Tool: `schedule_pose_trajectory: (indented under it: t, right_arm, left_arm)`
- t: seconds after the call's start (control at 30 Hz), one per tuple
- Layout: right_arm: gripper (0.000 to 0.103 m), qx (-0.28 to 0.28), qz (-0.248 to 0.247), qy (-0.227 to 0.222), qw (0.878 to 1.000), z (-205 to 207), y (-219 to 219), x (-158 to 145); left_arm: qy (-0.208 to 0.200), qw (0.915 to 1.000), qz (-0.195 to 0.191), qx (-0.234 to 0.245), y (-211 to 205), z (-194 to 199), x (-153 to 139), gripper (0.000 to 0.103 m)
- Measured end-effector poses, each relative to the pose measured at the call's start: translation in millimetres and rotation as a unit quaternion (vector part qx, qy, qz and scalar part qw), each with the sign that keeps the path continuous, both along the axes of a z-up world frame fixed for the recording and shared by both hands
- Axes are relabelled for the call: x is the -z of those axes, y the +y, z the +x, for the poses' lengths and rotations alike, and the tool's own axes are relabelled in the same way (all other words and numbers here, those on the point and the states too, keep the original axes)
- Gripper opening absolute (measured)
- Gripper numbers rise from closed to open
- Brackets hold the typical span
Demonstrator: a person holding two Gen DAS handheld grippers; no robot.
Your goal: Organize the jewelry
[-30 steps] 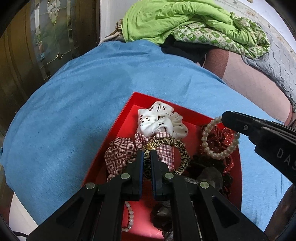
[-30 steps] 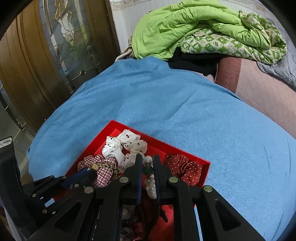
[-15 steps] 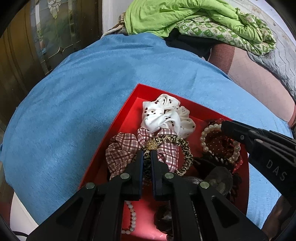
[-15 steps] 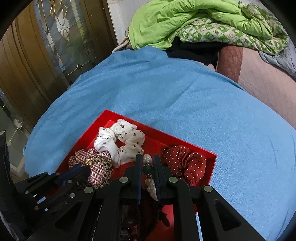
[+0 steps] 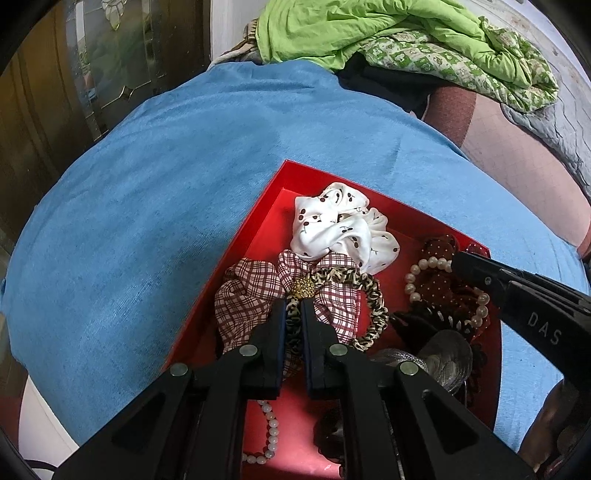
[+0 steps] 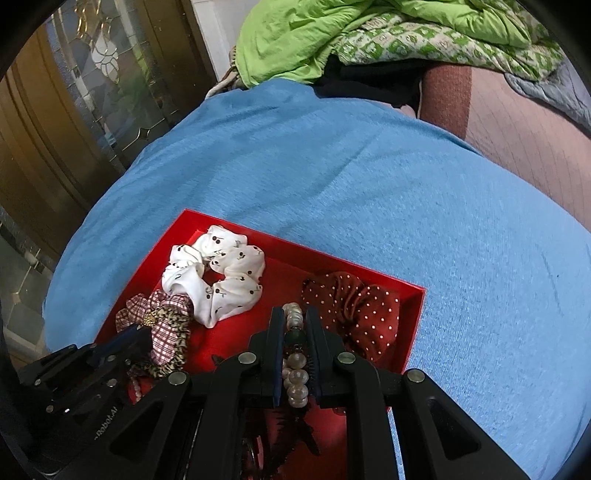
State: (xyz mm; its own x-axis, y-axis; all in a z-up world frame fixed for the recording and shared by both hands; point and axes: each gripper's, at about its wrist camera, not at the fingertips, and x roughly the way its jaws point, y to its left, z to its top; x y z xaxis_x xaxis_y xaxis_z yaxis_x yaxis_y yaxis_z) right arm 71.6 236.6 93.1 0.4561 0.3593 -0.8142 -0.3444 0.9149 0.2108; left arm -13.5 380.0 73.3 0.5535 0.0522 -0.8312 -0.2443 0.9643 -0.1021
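A red tray [image 5: 258, 236] [image 6: 413, 314] sits on the blue cloth and holds hair ties and beads. My left gripper [image 5: 293, 308] is shut on a leopard-print scrunchie [image 5: 373, 295], over a red plaid scrunchie [image 5: 240, 295]. My right gripper [image 6: 294, 317] is shut on a pearl bracelet [image 6: 295, 373] with one dark green bead, above the tray. The bracelet also shows in the left wrist view [image 5: 424, 264]. A white cherry-print scrunchie [image 5: 340, 229] [image 6: 221, 273] lies at the tray's far end. A dark red dotted scrunchie [image 6: 358, 310] lies at the right.
A second pearl string [image 5: 271, 435] lies at the tray's near edge. Dark hair clips and a silver piece [image 5: 443, 350] fill the near right corner. Green bedding [image 5: 369, 33] is piled at the back. A wood and glass door [image 6: 74, 110] stands at the left.
Both grippers have lifted slightly, each keeping its hold. The tray and its contents sit lower and farther in both views. Nothing was released.
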Motion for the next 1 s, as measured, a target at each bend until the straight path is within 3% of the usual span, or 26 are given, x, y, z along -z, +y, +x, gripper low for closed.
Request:
schedule_pose_trajectory:
  t: [0.13, 0.27, 0.5, 0.87, 0.97, 1.0]
  right_arm:
    - [0.017, 0.012, 0.022, 0.007, 1.000, 0, -8, -2]
    - [0.041, 0.013, 0.030, -0.009, 0.999, -6, -11, -13]
    - [0.047, 0.014, 0.039, -0.036, 0.998, -26, -17, -42]
    - [0.060, 0.039, 0.028, -0.066, 0.997, -87, -51, -54]
    - [0.060, 0.046, 0.023, -0.072, 0.996, -107, -62, -53]
    - [0.061, 0.049, 0.021, -0.074, 0.996, -114, -65, -52]
  left_arm:
    - [0.000, 1.0000, -0.005, -0.002, 2, -3, -2, 0.013]
    - [-0.003, 0.9999, -0.012, -0.005, 3, -6, -5, 0.030]
    - [-0.023, 0.9996, -0.009, -0.010, 3, -15, -17, 0.043]
    - [-0.081, 0.9957, 0.037, -0.028, -5, -36, -44, 0.058]
    - [-0.120, 0.9885, 0.084, -0.038, -14, -50, -56, 0.063]
    - [-0.135, 0.9843, 0.105, -0.043, -18, -56, -62, 0.071]
